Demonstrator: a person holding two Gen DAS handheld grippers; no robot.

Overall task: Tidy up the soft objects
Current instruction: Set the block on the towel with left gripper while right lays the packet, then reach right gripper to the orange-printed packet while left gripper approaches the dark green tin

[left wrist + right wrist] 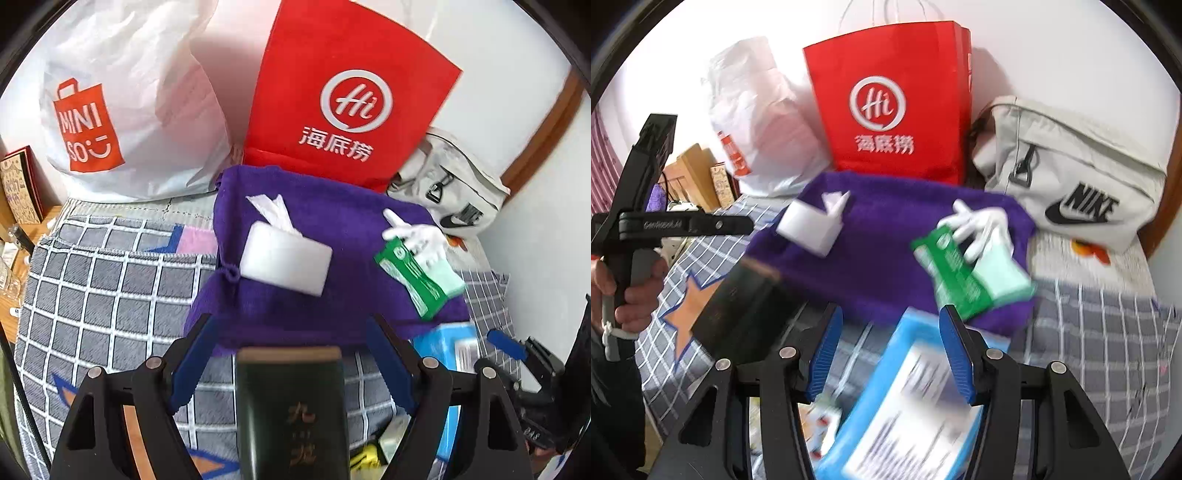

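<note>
On the left we see our left gripper with its fingers apart and a dark green box lying between them, unpressed. Further right, a white tissue pack and a green wipes pack lie on the purple towel spread over the checked bed. At right, our right gripper has its fingers apart above a blue packet.

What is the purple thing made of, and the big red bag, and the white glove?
The purple cloth looks like soft terry towel: fuzzy, matte, sagging edges. The red bag seems stiff paper or card, smooth, with sharp folded corners, though coated fabric is possible. The white glove looks like thin rubber or plastic, slightly shiny; blur leaves that open.
</note>
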